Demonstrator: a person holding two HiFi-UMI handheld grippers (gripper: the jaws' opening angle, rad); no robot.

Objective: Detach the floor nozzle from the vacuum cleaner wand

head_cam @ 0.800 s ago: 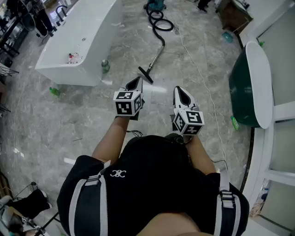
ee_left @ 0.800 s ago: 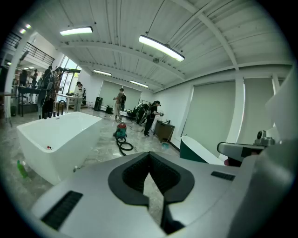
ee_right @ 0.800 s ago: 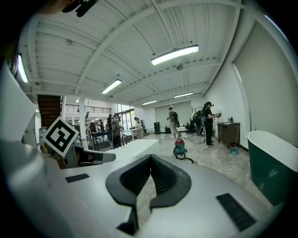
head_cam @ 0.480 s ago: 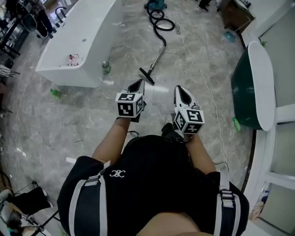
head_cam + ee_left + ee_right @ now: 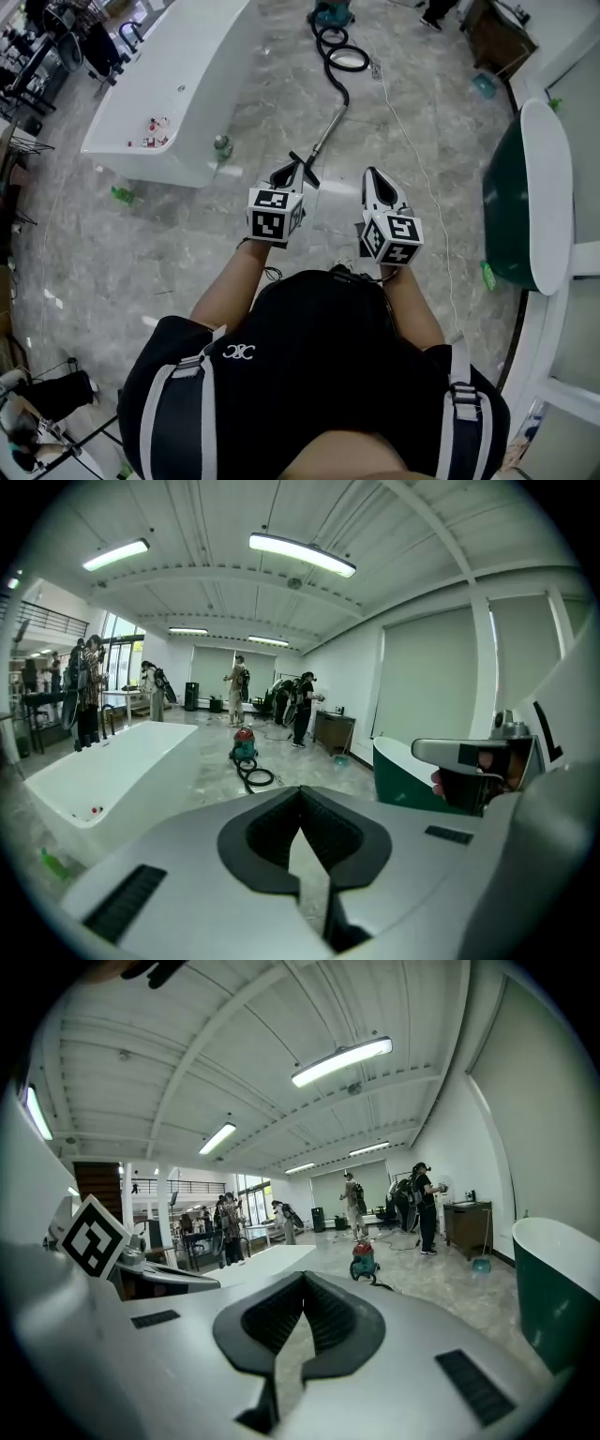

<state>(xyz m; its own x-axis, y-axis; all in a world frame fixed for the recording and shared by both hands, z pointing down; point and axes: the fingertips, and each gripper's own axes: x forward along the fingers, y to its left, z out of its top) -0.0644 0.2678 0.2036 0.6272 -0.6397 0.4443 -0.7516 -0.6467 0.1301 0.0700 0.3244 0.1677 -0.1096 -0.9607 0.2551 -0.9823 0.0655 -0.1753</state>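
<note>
1. Nothing is detached yet. The floor nozzle (image 5: 310,176) sits on the end of the wand (image 5: 328,131), on the floor just ahead of your left gripper (image 5: 289,171).
2. The jaws of both grippers are clenched on nothing. Your right gripper (image 5: 373,174) hangs beside the left one, apart from the wand.
3. All the work is left, I think: reach down, hold wand and nozzle, pull them apart.
4. A white bathtub (image 5: 187,84) stands at the left and a green tub (image 5: 506,216) at the right. The hose (image 5: 342,61) and a white cable (image 5: 412,141) lie on the floor. Nothing seems to block you.
</note>
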